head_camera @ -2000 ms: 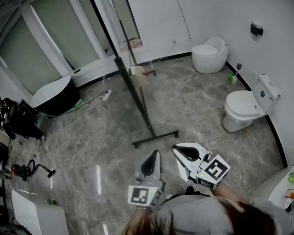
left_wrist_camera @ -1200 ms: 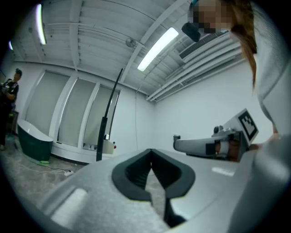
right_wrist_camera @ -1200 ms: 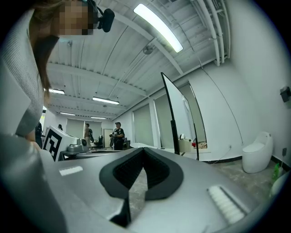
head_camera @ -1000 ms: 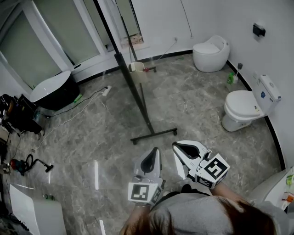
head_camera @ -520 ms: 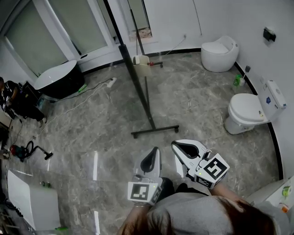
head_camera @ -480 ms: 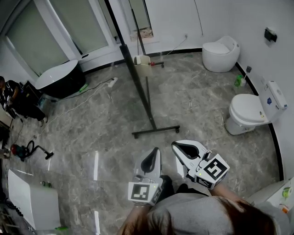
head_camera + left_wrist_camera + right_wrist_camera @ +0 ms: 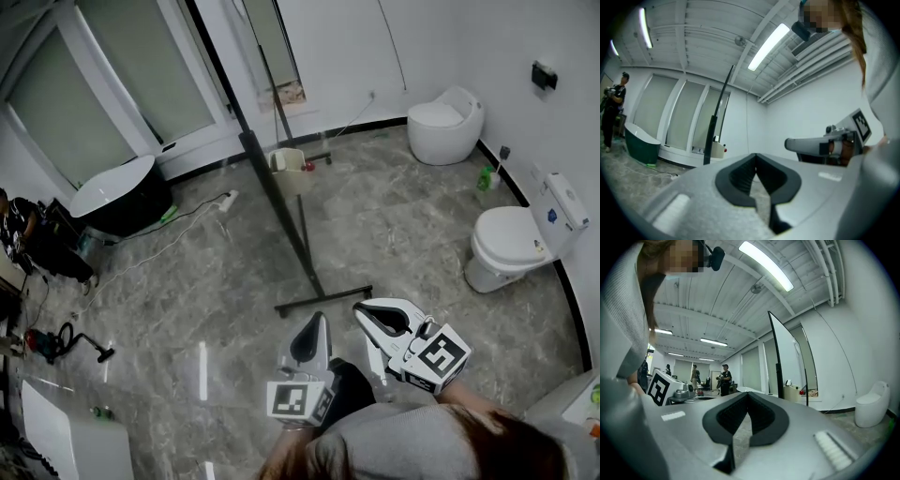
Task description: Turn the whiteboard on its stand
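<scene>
Whiteboard (image 7: 267,178) on its stand is seen edge-on in the middle of a grey marble floor (image 7: 403,216), with the stand's black foot bar (image 7: 323,300) just ahead of a person holding two grippers. The left gripper (image 7: 317,323) has its fingers pressed together on nothing. The right gripper (image 7: 362,311), just beside it, likewise has its fingers closed tip to tip and empty. Both point level toward the board, and neither touches it. A beige bin (image 7: 286,161) sits behind the stand, and a dark bathtub (image 7: 122,192) lies off to the left by the frosted windows. A white toilet (image 7: 511,246) stands against the curved right-hand wall, with a second toilet (image 7: 442,122) farther along it.
</scene>
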The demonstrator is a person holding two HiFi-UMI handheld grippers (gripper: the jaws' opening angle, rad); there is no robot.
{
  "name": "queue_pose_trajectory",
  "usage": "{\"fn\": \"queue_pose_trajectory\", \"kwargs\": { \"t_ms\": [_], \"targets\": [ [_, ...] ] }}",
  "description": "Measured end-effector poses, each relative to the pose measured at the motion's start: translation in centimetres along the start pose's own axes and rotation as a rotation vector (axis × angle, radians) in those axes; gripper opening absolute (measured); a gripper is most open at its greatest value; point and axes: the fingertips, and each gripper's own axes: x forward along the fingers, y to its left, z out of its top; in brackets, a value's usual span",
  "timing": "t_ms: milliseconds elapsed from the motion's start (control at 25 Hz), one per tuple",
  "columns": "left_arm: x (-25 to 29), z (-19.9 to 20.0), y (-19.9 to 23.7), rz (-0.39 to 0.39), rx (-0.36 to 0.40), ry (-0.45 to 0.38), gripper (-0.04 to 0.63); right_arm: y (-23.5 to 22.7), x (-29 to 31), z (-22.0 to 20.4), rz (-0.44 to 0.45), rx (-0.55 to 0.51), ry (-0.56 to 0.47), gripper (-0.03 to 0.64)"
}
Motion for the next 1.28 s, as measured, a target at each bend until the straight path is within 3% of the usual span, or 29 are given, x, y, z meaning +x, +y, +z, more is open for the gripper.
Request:
{"fn": "queue_pose_trajectory", "kwargs": {
  "t_ms": [280,560,1000,1280],
  "targets": [
    [7.1,-0.3,5.9,-0.040,-0.013,-0.002,0.000,-5.9,6.5,-1.1,-0.036,-0.003,0.009,0.003],
    [14.1,1.6,12.3,-0.068,0.050,-0.004,0.000,-11.5,14.6,-0.1,-0.041,0.007,-0.011,0.003],
    [21.0,1.9,21.3,-0.081,0.023,0.026,0.000,-17.7,23.3,-0.4,-0.114,0.040,-0.017,0.003],
    [22.5,1.6,24.2,0.007,-0.017,0.010,0.000,-19.5,23.8,-1.4,-0.115,0.053,0.020,0.003]
  ]
}}
